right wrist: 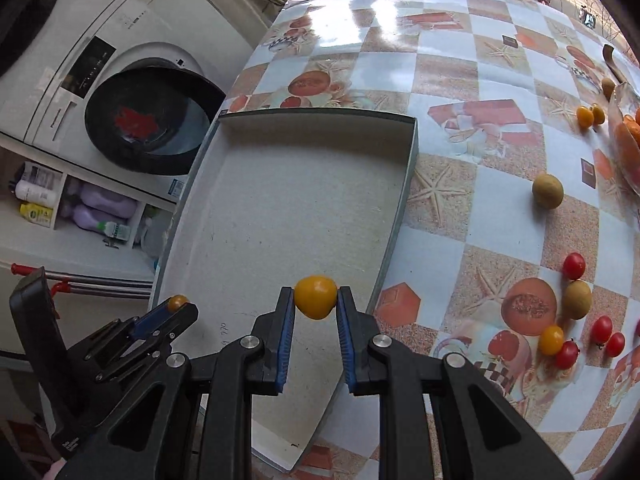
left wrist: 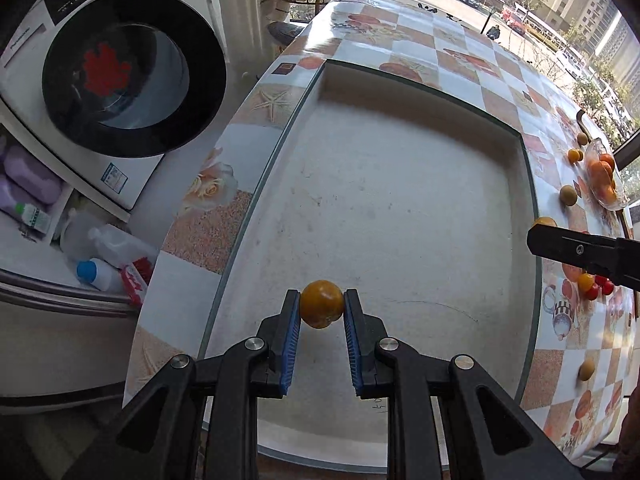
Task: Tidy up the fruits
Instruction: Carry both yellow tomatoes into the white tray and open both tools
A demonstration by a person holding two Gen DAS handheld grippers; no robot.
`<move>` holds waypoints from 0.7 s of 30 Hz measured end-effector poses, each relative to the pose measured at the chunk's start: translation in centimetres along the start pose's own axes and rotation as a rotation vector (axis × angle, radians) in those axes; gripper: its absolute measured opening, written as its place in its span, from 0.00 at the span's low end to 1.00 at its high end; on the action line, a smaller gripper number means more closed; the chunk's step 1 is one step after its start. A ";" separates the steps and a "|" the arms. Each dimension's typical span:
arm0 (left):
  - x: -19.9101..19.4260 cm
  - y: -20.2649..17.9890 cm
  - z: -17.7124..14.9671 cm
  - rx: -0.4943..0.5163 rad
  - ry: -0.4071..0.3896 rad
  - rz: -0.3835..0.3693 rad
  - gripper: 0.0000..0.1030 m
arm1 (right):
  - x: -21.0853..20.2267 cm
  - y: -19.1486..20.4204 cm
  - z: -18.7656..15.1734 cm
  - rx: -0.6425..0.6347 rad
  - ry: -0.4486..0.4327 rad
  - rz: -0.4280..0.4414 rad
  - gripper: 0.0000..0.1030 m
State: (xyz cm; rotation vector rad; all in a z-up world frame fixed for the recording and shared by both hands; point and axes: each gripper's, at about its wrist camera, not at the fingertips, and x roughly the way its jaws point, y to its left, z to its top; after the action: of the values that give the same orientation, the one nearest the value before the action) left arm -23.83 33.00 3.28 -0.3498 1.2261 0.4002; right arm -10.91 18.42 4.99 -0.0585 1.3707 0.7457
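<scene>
My left gripper (left wrist: 322,296) is shut on a small orange-yellow round fruit (left wrist: 322,309), held over the near part of a shallow grey tray (left wrist: 400,184). My right gripper (right wrist: 315,292) is shut on a yellow round fruit (right wrist: 315,298), above the tray's (right wrist: 288,200) near right edge. The left gripper (right wrist: 180,309) also shows at the lower left of the right wrist view with its fruit (right wrist: 178,302). The right gripper (left wrist: 538,237) reaches in at the right of the left wrist view. Nothing lies inside the tray.
Loose on the checked tablecloth (right wrist: 460,216) right of the tray lie brown round fruits (right wrist: 547,191), red cherry tomatoes (right wrist: 574,265) and a yellow one (right wrist: 551,340). A glass bowl (left wrist: 616,200) holds oranges. A washing machine (left wrist: 120,72) and bottle shelves (left wrist: 100,256) stand left.
</scene>
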 end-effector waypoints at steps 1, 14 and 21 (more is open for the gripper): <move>0.3 0.1 0.1 0.003 0.003 0.001 0.22 | 0.4 0.2 0.3 -0.003 0.003 -0.008 0.22; 1.8 -1.0 0.0 0.089 0.017 0.028 0.23 | 4.9 1.2 1.8 -0.065 0.045 -0.138 0.23; 1.4 -1.3 0.0 0.119 -0.014 0.078 0.78 | 5.0 1.5 1.7 -0.089 0.045 -0.123 0.33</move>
State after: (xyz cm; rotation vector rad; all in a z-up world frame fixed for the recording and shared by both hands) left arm -22.79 31.99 1.96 -0.1974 1.2468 0.3944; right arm -10.14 22.56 1.44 -0.2290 1.3631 0.7059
